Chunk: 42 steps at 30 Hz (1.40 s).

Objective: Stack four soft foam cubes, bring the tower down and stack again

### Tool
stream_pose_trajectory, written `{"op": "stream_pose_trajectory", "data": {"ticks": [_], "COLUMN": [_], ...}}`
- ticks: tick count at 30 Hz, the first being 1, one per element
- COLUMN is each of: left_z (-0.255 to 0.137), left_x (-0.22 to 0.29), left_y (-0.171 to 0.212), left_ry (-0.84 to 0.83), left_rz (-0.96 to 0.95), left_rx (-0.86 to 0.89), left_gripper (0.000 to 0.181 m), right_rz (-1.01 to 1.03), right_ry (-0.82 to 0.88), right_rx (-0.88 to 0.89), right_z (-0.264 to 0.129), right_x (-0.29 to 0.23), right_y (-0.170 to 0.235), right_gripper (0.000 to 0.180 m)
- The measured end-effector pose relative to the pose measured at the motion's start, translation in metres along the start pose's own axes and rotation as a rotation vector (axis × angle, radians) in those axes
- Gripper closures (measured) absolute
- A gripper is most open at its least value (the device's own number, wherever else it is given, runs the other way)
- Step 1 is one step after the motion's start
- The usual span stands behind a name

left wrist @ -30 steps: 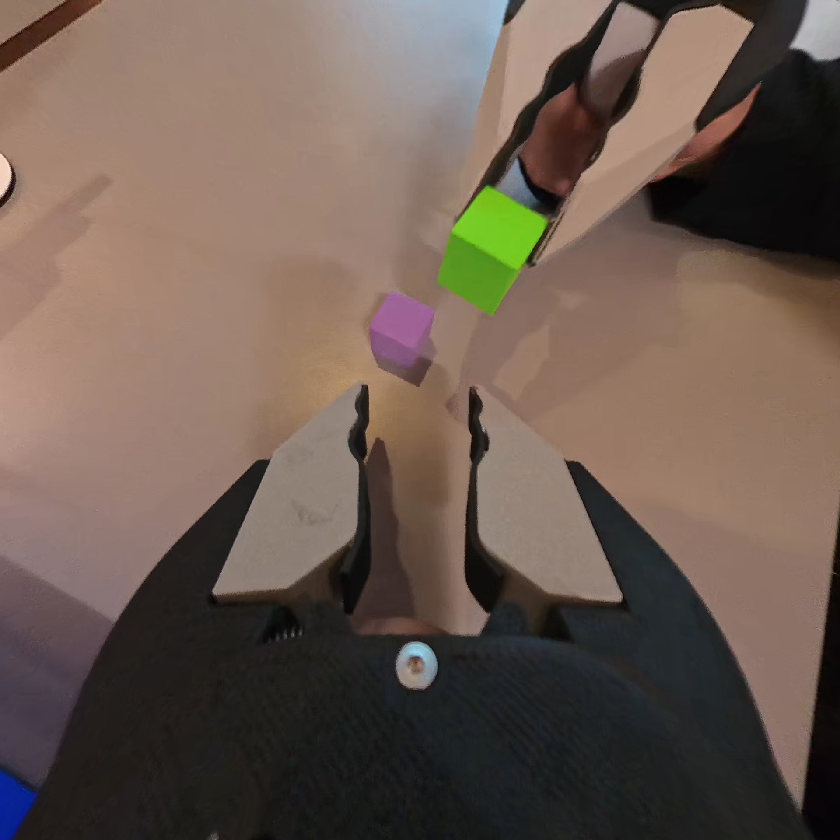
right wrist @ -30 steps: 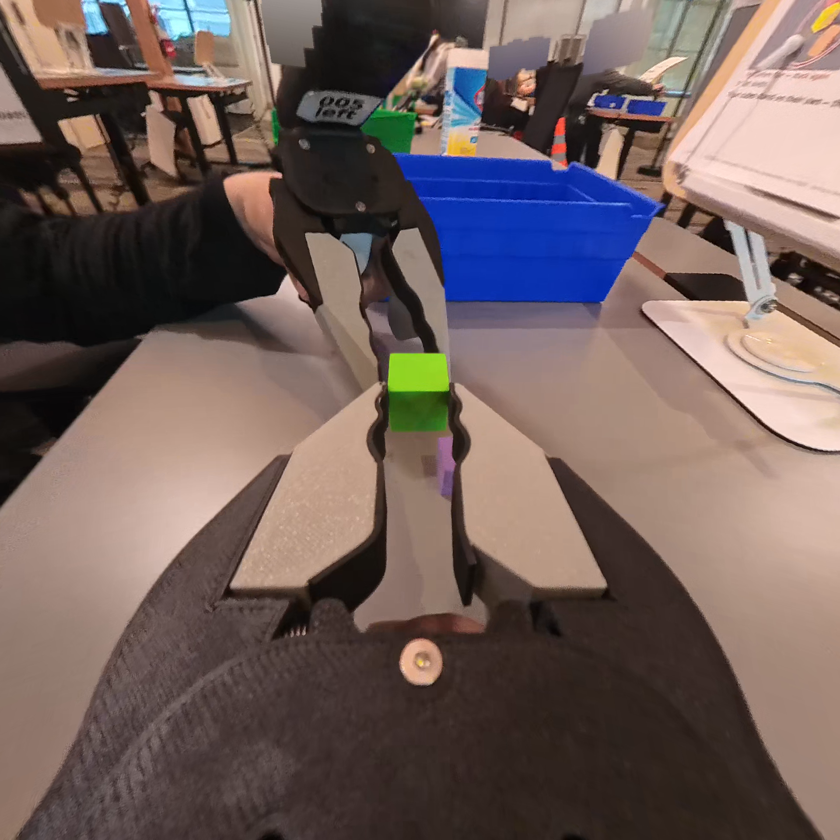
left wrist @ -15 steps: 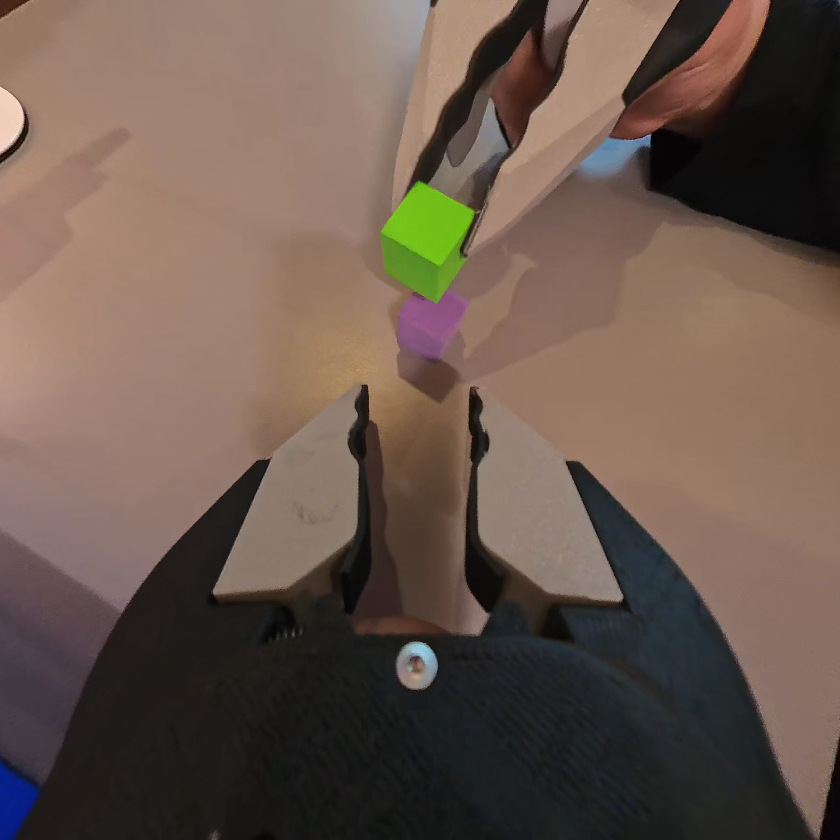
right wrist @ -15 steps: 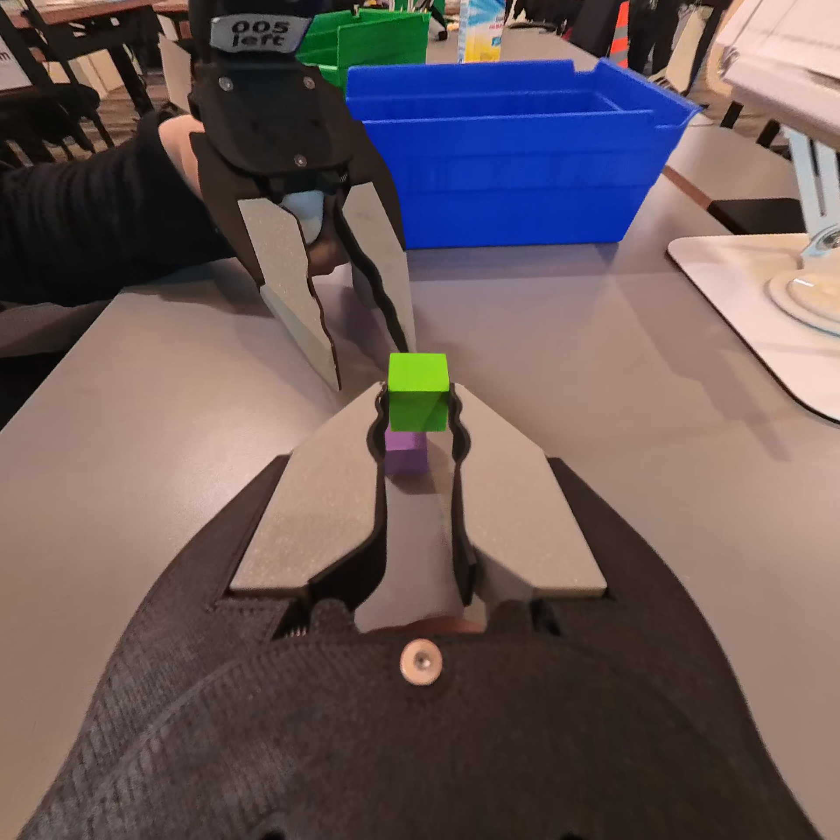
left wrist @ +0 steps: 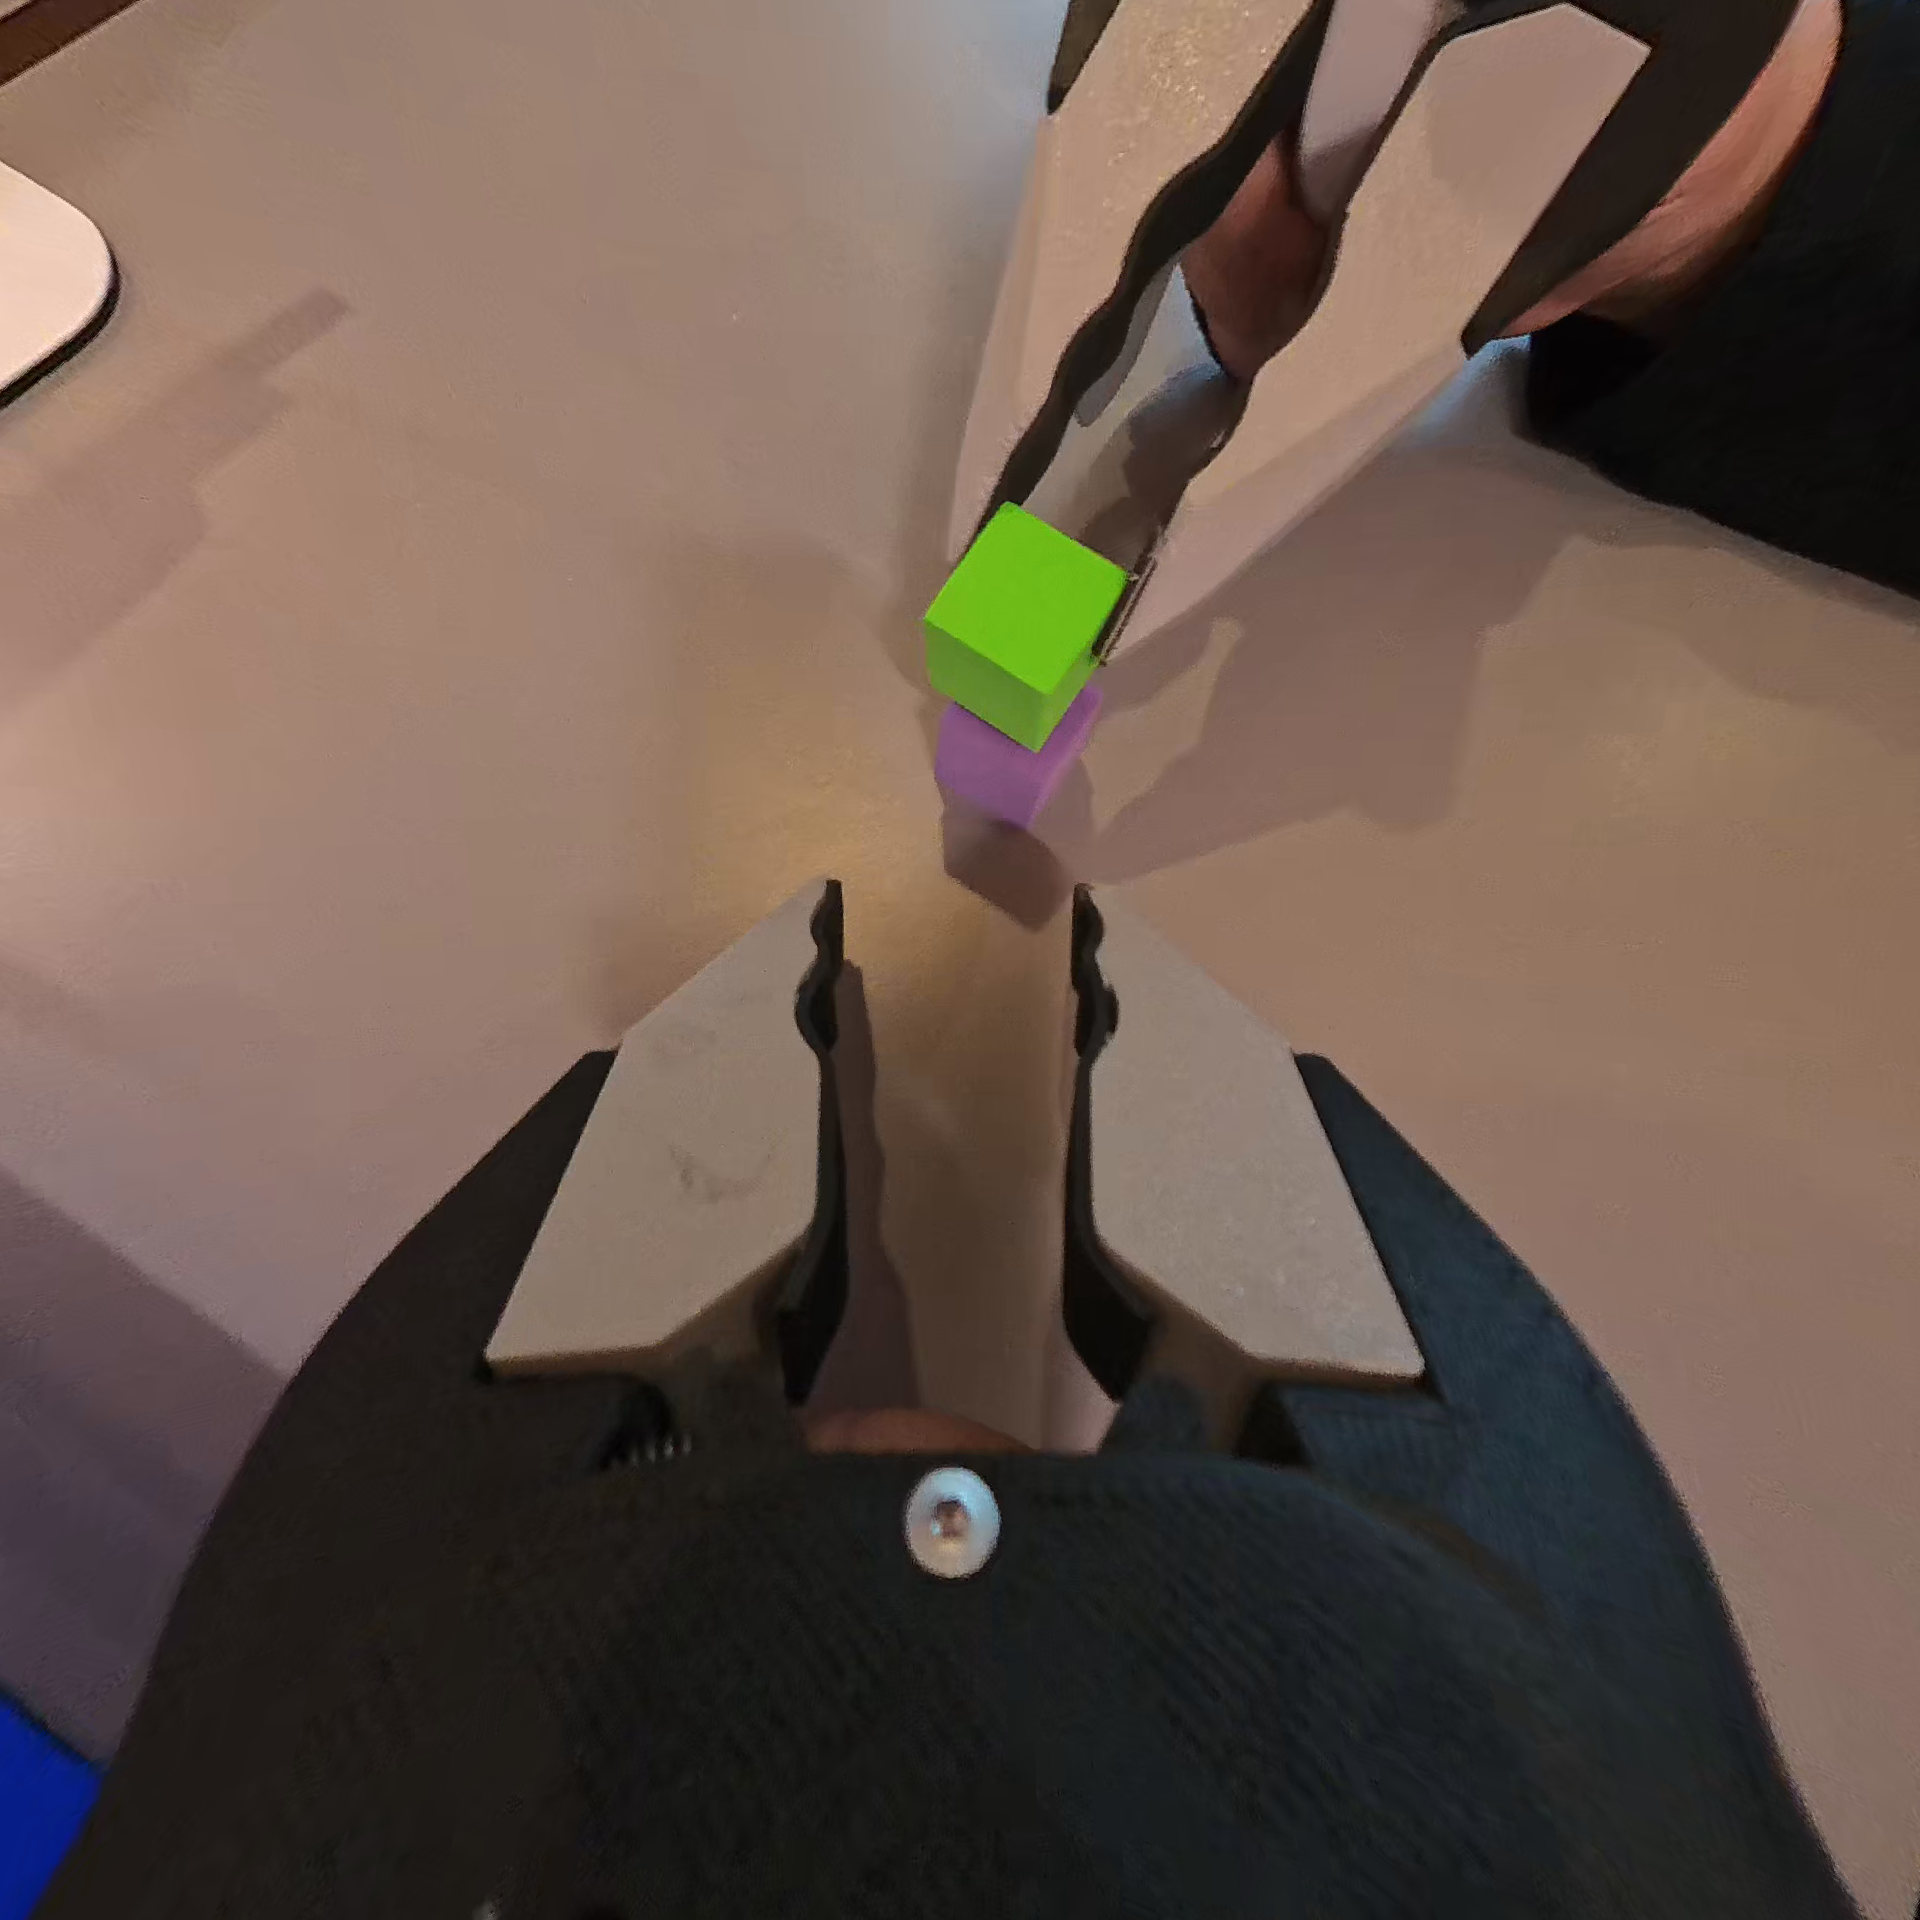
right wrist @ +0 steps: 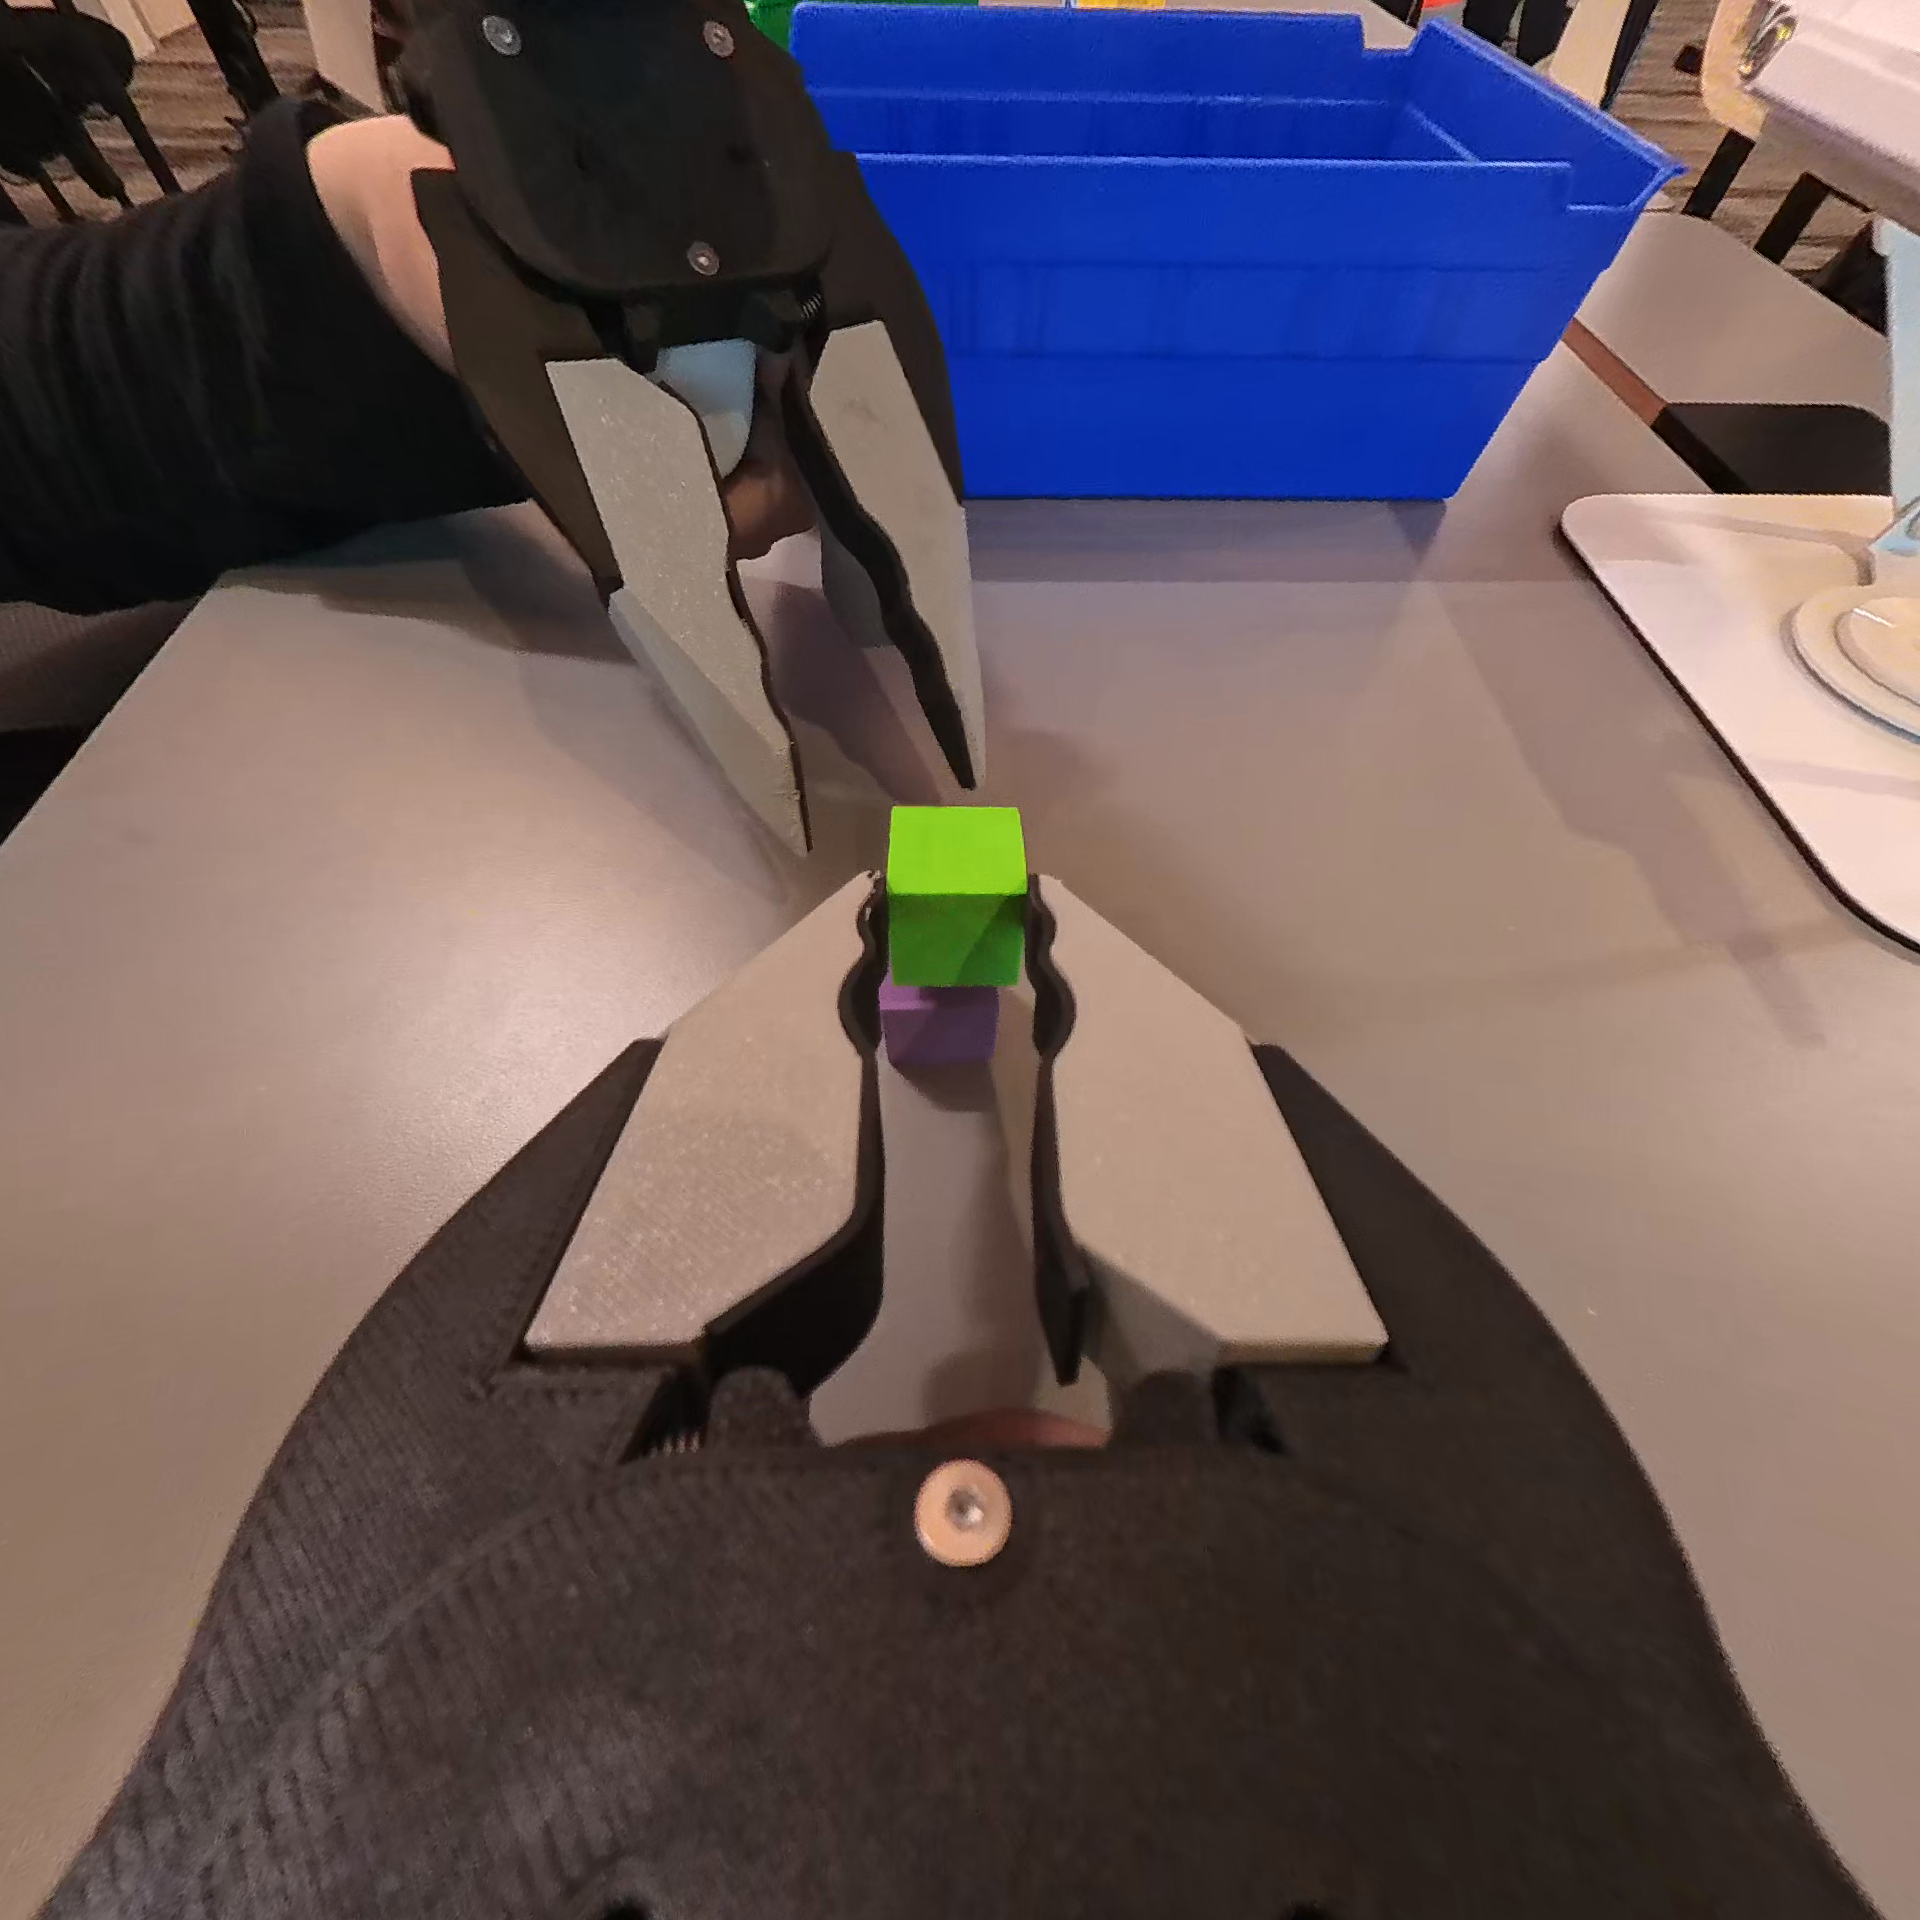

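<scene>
Right gripper [right wrist: 956,914] pinching green cube [right wrist: 956,909] between its fingertips, jaws pressed on both sides. Green cube set on top of purple cube [right wrist: 940,1027], touching or nearly so; slightly askew over it in the left wrist view, green cube [left wrist: 1023,623] above purple cube [left wrist: 1008,769]. Purple cube resting on the table [right wrist: 1351,790].

Left gripper [left wrist: 951,904] spread and empty, jaws apart with bare table between. In the right wrist view, hanging tilted at 11 o'clock of the cubes, tips near the green cube but apart from it [right wrist: 883,800]. Held by a hand [right wrist: 374,239] in a black sleeve [right wrist: 187,374].

Table grey and matte, with soft shadows of both grippers cast across it. Blue bin [right wrist: 1195,260] at 12 to 1 o'clock, well behind the cubes, standing on the table. White stand base [right wrist: 1704,644] at 3 o'clock near the table edge; its corner also at 10 o'clock in the left wrist view [left wrist: 42,291]. Beyond the table, dark chair legs [right wrist: 94,62] at 10 o'clock and a patterned floor [right wrist: 1662,94] at 1 o'clock; rest of the room cut off.
</scene>
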<state>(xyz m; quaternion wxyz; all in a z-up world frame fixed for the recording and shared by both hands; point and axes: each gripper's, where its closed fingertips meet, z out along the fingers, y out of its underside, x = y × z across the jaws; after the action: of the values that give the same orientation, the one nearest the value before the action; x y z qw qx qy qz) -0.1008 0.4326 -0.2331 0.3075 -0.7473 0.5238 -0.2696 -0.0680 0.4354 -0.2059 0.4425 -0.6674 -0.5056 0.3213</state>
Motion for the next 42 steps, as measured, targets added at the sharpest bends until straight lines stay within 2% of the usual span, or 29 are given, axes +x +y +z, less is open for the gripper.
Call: {"op": "stream_pose_trajectory", "data": {"ticks": [35, 42], "left_z": [0.003, 0.002], "left_x": [0.001, 0.003], "left_y": [0.002, 0.001], "left_ry": [-0.019, -0.013], "left_rz": [0.029, 0.025], "left_rx": [-0.018, -0.016], "left_gripper": [0.137, 0.132], "right_rz": [-0.008, 0.036], "right_ry": [-0.013, -0.001], "right_rx": [-0.065, 0.019], "right_z": [0.003, -0.005], "right_x": [-0.002, 0.004], "right_y": [0.01, 0.0], "right_gripper": [0.156, 0.14]}}
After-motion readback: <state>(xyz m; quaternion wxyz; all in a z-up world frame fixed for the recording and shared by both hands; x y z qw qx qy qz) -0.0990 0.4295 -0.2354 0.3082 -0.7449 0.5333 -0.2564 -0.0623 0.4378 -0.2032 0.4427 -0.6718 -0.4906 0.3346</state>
